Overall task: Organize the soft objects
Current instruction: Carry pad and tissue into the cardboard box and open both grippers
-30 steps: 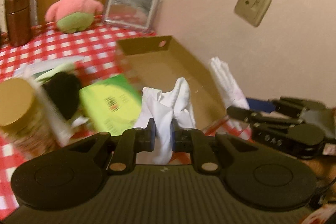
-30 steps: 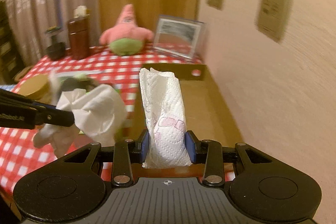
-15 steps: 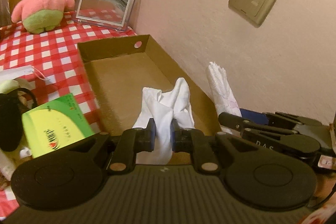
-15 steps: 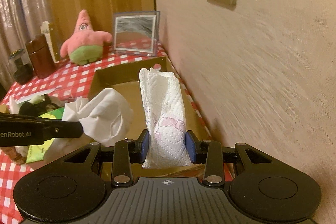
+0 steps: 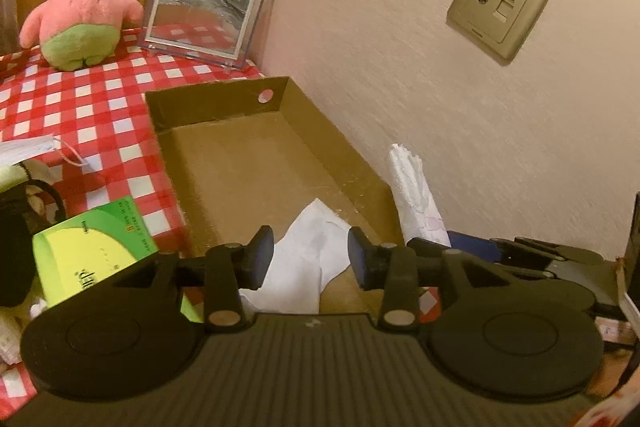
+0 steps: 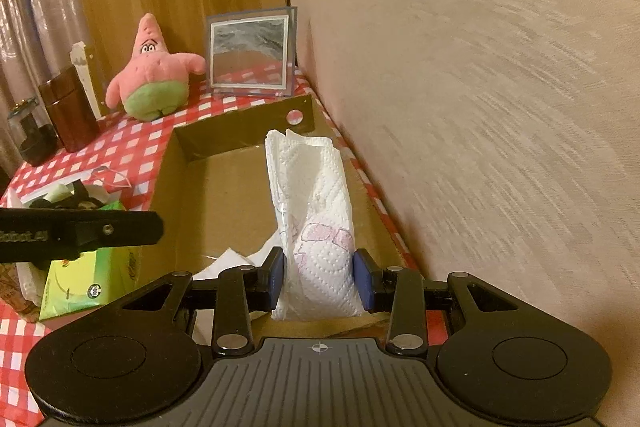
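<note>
1. The left tool [image 5: 310,259] is standing with its jaws spread wide, and nothing is between them. The white cloth [image 5: 296,267] is lying just below it on the floor of the cardboard box [image 5: 248,167], at the near end, so I judge that this piece is already put away.

2. The right tool [image 6: 319,279] is pinching the folded paper towel [image 6: 312,223] near its lower end. The towel is standing upright above the box, on the side near the wall [image 6: 500,107], and it is not yet lying inside.

3. The step in hand is, I think, the placing of the towel. The next move is calling for the right tool to go down over the free floor of the box, beyond the cloth, and then to spread its jaws.

4. The far part of the box is offering much open room. The right rim is running close along the wall, so there is little room on that side.

5. The left tool is hanging near the box's left wall in the right wrist view, just beside the green packet [image 6: 84,279]. It could go away to the left, over the checked surface [image 5: 80,99], where the other things are waiting.
</note>
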Tool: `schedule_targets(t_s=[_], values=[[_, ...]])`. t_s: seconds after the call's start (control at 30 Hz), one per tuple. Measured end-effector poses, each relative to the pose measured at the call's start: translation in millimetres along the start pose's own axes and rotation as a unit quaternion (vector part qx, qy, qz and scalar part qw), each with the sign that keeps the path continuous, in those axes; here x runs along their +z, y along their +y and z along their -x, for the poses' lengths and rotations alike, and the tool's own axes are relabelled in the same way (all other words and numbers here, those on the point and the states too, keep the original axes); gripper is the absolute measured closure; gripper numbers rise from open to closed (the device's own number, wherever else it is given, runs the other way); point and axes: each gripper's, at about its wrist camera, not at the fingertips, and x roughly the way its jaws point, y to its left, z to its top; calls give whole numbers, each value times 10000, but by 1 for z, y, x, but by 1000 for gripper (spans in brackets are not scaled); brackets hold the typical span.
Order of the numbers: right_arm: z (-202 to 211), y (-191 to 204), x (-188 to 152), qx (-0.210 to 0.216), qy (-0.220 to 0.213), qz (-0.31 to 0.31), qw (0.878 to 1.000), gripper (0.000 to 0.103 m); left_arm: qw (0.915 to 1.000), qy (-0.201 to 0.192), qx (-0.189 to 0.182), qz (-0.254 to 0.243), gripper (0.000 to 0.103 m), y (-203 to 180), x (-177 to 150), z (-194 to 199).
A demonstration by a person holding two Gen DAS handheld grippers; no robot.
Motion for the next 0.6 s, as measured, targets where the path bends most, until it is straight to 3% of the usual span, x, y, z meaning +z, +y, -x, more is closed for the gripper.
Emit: schedule_targets(t_s=[0.37,0.43,0.5,0.6], values=[[-12,3,9,157,-68,-51,9998,65,9998,-64,164,84,67,9,-5,13],[-15,3,11,266,-153,-122,9995,56,9997,-82,192,103,66,11,-5,14],[-17,2,13,324,-175,-231,9991,40,9996,-90,218,129,65,12,-5,15],[-18,2,12,333,-171,-282,9989,40,9995,-81,271,155,61,14,-7,16]])
